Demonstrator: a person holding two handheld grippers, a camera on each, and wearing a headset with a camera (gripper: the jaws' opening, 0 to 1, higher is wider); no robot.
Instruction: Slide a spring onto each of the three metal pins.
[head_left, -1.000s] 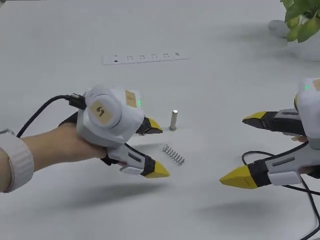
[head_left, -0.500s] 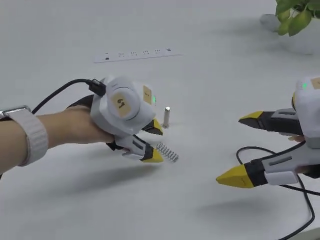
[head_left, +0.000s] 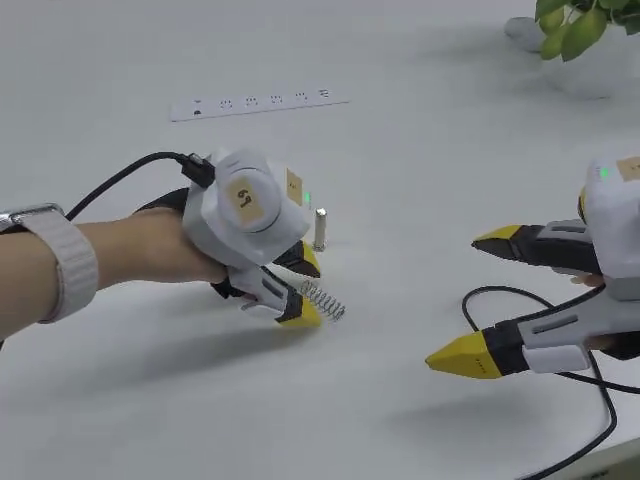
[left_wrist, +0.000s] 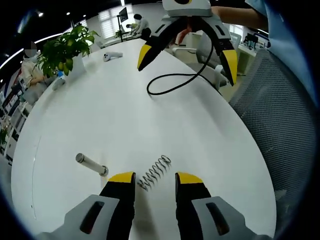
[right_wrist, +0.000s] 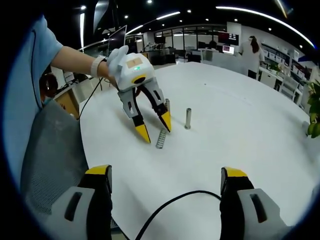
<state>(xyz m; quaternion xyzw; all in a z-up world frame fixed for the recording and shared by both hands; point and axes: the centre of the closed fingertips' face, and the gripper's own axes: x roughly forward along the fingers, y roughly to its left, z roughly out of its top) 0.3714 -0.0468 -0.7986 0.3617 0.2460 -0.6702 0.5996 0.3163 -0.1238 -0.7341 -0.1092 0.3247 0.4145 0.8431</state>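
Looking down, I see my left tool (head_left: 308, 290) partly open around the spring (head_left: 322, 300), which lies on the bench (head_left: 400, 130) near a pin (head_left: 320, 229). My right tool (head_left: 462, 300) is spread wide, holding nothing.

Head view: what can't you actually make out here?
- Spring: whether a jaw touches it; in the head view the nearer jaw of the left gripper overlaps its end.
- Pins: one pin stands clear, but that gripper's body covers some table beside it, so the count is unknown.
- Plant: cut off by the head view's top edge.
- Power strip: markings too small to read.
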